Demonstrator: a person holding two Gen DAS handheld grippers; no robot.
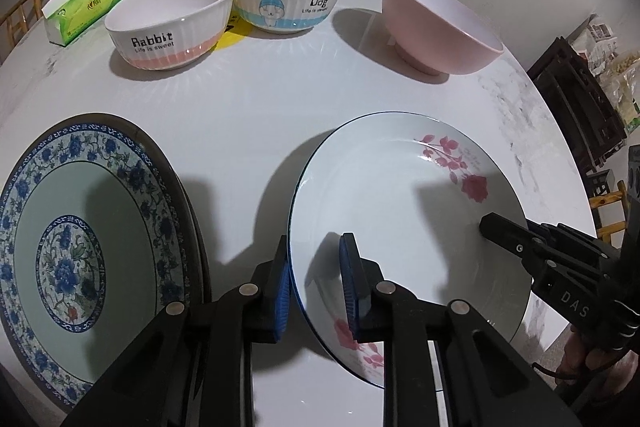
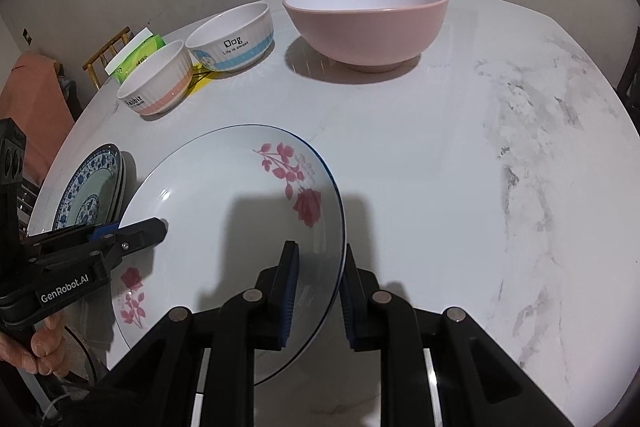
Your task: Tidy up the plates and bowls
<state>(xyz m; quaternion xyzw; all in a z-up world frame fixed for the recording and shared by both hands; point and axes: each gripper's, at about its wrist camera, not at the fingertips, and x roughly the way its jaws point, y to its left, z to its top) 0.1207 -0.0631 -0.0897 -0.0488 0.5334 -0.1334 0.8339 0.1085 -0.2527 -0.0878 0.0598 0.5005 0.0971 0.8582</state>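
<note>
The rose plate (image 1: 404,227) sits near the table (image 1: 248,99) front edge, just right of the blue plate (image 1: 80,227). The left gripper (image 1: 316,291) straddles its left rim and the right gripper (image 2: 318,297) its right rim, jaws spread with a gap to the rim, not yet pinching. Beyond stand the Rabbit bowl (image 1: 170,23), Dog bowl (image 1: 286,1) and pink bowl (image 1: 436,23), all unstacked, so most sorting seems left. The right view shows a second rim beneath the blue plate; the left view reads the Rabbit lettering better and shows more of the tissue pack (image 1: 86,3).
</note>
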